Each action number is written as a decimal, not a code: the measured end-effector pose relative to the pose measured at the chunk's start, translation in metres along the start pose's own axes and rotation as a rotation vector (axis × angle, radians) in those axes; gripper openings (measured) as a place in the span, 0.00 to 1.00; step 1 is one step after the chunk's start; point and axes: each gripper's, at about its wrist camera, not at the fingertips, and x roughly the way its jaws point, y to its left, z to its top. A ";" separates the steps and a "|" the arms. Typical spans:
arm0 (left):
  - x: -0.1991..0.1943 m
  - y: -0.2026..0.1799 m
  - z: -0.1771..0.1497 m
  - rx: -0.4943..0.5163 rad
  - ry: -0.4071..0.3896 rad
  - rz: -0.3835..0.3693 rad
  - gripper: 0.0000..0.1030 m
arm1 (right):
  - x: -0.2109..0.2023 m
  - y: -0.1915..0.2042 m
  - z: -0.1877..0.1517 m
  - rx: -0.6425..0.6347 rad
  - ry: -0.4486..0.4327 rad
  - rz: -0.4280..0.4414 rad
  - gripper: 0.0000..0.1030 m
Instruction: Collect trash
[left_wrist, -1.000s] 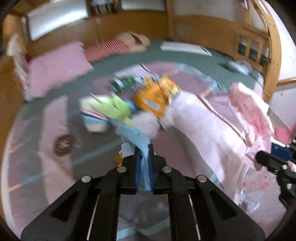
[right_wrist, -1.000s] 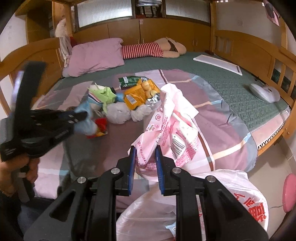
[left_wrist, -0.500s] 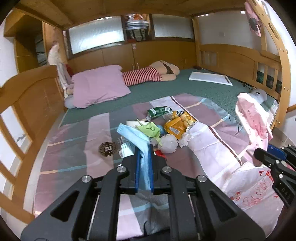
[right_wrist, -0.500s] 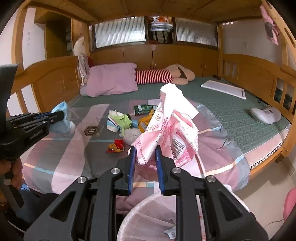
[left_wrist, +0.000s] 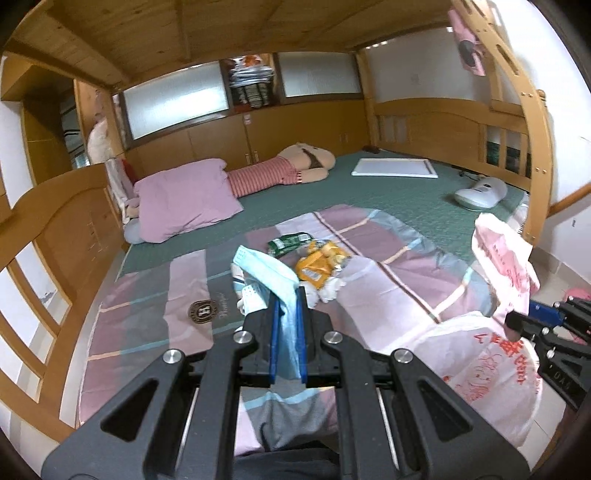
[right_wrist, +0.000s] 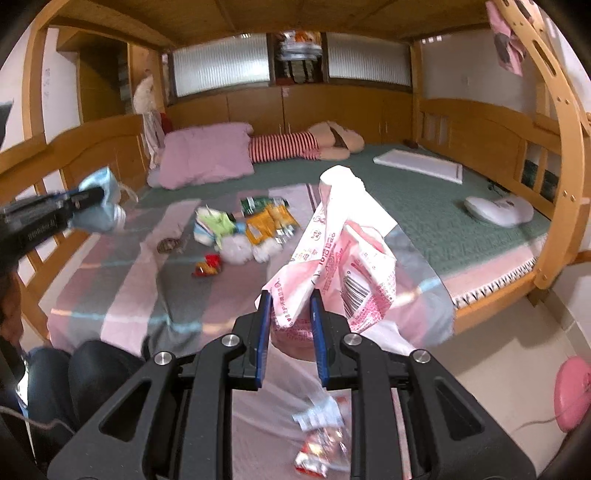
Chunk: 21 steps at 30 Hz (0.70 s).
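While both grippers hang above the bed's near edge, the scene reads as follows.

Face mask: a light-blue face mask (left_wrist: 275, 280) is pinched between the blue pads of the left gripper (left_wrist: 287, 314); it sticks up past the fingertips, clear of the quilt.
Left gripper jaws: pressed tight on the mask, no gap showing beside the fabric.
Trash bag: a pink-and-white plastic bag (right_wrist: 343, 254) is held by its upper edge in the right gripper (right_wrist: 290, 308); the rest of the bag hangs open below, with a few wrappers (right_wrist: 317, 443) visible through its thin wall.
Right gripper jaws: narrowly parted, clamped on the bunched bag plastic.
Remaining trash: a pile on the striped quilt (right_wrist: 122, 280) with a green snack bag (right_wrist: 260, 204), an orange packet (right_wrist: 264, 225), white crumpled tissue (right_wrist: 236, 251), a small red wrapper (right_wrist: 207, 266).
Further back: a pink pillow (right_wrist: 205, 157), a striped plush (right_wrist: 295, 146), a flat white board (right_wrist: 419, 164) on the green mat (right_wrist: 424, 206).
Person: a dark-trousered knee (right_wrist: 99, 373) at lower left.
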 end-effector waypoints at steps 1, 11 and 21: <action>-0.001 -0.004 0.000 0.004 0.004 -0.011 0.09 | 0.000 -0.003 -0.005 -0.002 0.019 -0.008 0.21; 0.017 -0.025 -0.006 -0.034 0.094 -0.194 0.09 | 0.033 -0.024 -0.063 0.074 0.321 0.001 0.60; 0.081 -0.043 -0.034 -0.173 0.346 -0.644 0.09 | -0.004 -0.046 -0.054 0.125 0.093 -0.069 0.61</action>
